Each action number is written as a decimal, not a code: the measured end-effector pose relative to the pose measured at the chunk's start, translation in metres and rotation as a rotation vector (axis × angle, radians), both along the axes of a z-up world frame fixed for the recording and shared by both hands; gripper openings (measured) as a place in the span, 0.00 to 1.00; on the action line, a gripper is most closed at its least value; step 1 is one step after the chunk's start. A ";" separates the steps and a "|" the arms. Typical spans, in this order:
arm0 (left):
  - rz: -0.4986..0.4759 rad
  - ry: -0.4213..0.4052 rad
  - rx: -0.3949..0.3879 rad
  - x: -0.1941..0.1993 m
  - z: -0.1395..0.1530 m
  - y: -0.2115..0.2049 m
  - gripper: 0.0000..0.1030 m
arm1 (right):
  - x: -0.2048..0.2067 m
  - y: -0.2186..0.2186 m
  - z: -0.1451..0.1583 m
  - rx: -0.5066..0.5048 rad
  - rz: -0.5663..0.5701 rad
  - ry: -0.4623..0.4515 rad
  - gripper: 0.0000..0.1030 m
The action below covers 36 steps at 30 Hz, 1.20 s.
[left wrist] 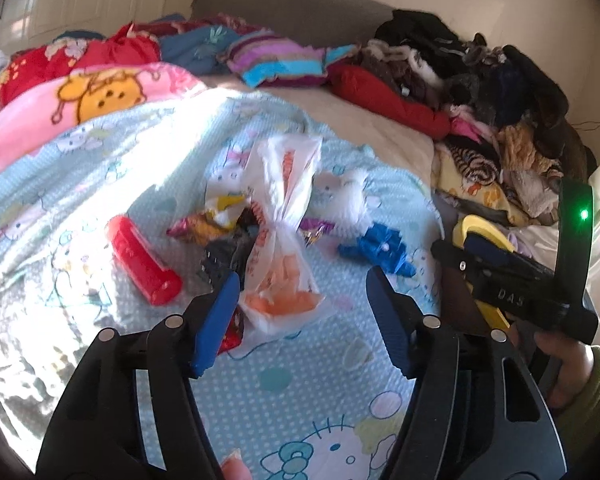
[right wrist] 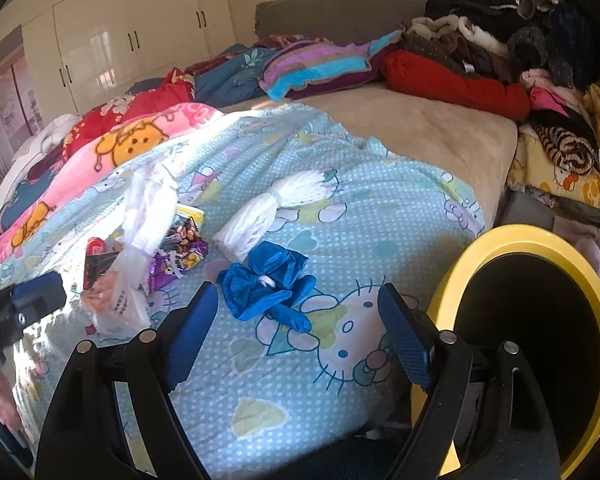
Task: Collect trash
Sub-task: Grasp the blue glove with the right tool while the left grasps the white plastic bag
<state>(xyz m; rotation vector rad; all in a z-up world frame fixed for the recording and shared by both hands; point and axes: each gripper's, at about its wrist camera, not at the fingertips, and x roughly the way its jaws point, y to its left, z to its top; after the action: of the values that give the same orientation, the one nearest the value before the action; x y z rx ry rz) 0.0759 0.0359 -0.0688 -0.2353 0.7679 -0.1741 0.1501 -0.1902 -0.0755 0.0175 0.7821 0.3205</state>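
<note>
Trash lies on a light blue cartoon bedsheet (left wrist: pixel 260 400). A knotted white and orange plastic bag (left wrist: pixel 280 248) lies just ahead of my open, empty left gripper (left wrist: pixel 300 292). A red tube (left wrist: pixel 144 260) lies to its left, with snack wrappers (left wrist: pixel 204 228) behind. A crumpled blue glove (right wrist: pixel 266 288) lies just ahead of my open, empty right gripper (right wrist: pixel 298 312); it also shows in the left wrist view (left wrist: pixel 380 244). A white foam net (right wrist: pixel 276 204) lies beyond it. A yellow-rimmed bin (right wrist: pixel 536 332) stands at the bed's right edge.
Folded blankets (right wrist: pixel 140 140) lie along the left of the bed. A pile of clothes (right wrist: pixel 520 40) covers the far right. White wardrobes (right wrist: pixel 112 32) stand behind. The right gripper's body (left wrist: pixel 512 288) shows in the left wrist view.
</note>
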 end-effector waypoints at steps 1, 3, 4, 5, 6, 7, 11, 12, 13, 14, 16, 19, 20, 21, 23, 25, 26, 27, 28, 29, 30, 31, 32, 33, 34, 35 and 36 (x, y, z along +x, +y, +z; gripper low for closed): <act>0.003 0.017 -0.007 0.001 -0.004 0.000 0.55 | 0.003 0.000 -0.002 0.004 -0.002 0.012 0.77; 0.001 0.036 -0.012 0.002 -0.010 0.000 0.52 | 0.007 0.003 -0.005 0.005 0.000 0.019 0.77; 0.001 0.044 -0.013 0.002 -0.013 0.000 0.50 | 0.009 0.004 -0.006 0.001 0.003 0.021 0.77; 0.001 0.050 -0.017 0.003 -0.014 0.000 0.49 | 0.011 0.006 -0.007 -0.001 0.007 0.024 0.77; 0.002 0.055 -0.021 0.004 -0.016 0.000 0.49 | 0.012 0.007 -0.008 -0.002 0.008 0.025 0.77; 0.005 0.057 -0.021 0.004 -0.017 0.000 0.49 | 0.013 0.008 -0.008 -0.002 0.010 0.025 0.77; 0.020 0.054 -0.027 0.007 -0.018 0.002 0.48 | 0.018 0.009 -0.011 0.004 0.005 0.030 0.76; 0.025 0.052 -0.030 0.008 -0.018 0.003 0.47 | 0.020 0.008 -0.012 0.007 0.001 0.034 0.75; 0.026 0.052 -0.030 0.009 -0.018 0.003 0.47 | 0.021 0.009 -0.013 0.010 0.000 0.038 0.75; 0.026 0.055 -0.029 0.011 -0.019 0.004 0.47 | 0.023 0.009 -0.014 0.013 0.000 0.046 0.75; 0.021 0.068 -0.028 0.013 -0.021 0.001 0.47 | 0.026 0.010 -0.017 0.015 -0.002 0.057 0.75; 0.010 0.064 -0.001 0.012 -0.020 -0.007 0.47 | 0.030 0.012 -0.022 0.011 0.002 0.073 0.75; 0.011 0.064 0.009 0.013 -0.020 -0.010 0.47 | 0.033 0.013 -0.024 0.013 0.006 0.083 0.75; 0.014 0.069 0.014 0.015 -0.021 -0.012 0.47 | 0.035 0.014 -0.026 0.016 0.008 0.091 0.75; 0.021 0.079 0.017 0.018 -0.023 -0.014 0.48 | 0.039 0.016 -0.030 0.027 0.015 0.113 0.75; 0.028 0.094 0.016 0.023 -0.026 -0.016 0.48 | 0.044 0.017 -0.034 0.040 0.019 0.137 0.74; 0.032 0.100 0.019 0.026 -0.028 -0.017 0.48 | 0.047 0.018 -0.037 0.051 0.022 0.152 0.69; 0.037 0.110 0.021 0.028 -0.030 -0.018 0.48 | 0.050 0.019 -0.039 0.056 0.024 0.168 0.63; 0.039 0.123 0.015 0.031 -0.032 -0.019 0.48 | 0.052 0.020 -0.042 0.056 0.026 0.185 0.59; 0.042 0.134 0.013 0.033 -0.035 -0.020 0.48 | 0.054 0.021 -0.046 0.058 0.031 0.205 0.48; 0.045 0.144 0.009 0.035 -0.037 -0.020 0.48 | 0.055 0.022 -0.049 0.065 0.041 0.219 0.40; 0.049 0.154 -0.003 0.037 -0.039 -0.021 0.48 | 0.055 0.022 -0.051 0.072 0.050 0.226 0.37; 0.055 0.165 -0.016 0.038 -0.041 -0.020 0.48 | 0.055 0.022 -0.051 0.082 0.061 0.228 0.27; 0.062 0.171 -0.037 0.039 -0.043 -0.020 0.48 | 0.054 0.022 -0.050 0.090 0.070 0.229 0.23; 0.066 0.175 -0.053 0.040 -0.043 -0.019 0.49 | 0.052 0.022 -0.050 0.092 0.074 0.229 0.21; 0.069 0.178 -0.065 0.041 -0.044 -0.019 0.50 | 0.050 0.022 -0.049 0.096 0.081 0.230 0.18; 0.072 0.180 -0.077 0.042 -0.045 -0.019 0.51 | 0.048 0.021 -0.048 0.100 0.087 0.231 0.16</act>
<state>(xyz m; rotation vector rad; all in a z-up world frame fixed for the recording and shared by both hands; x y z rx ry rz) 0.1183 0.0166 -0.1136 -0.3551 0.9311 -0.1150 0.1979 -0.1692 -0.1239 0.1161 0.9975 0.4451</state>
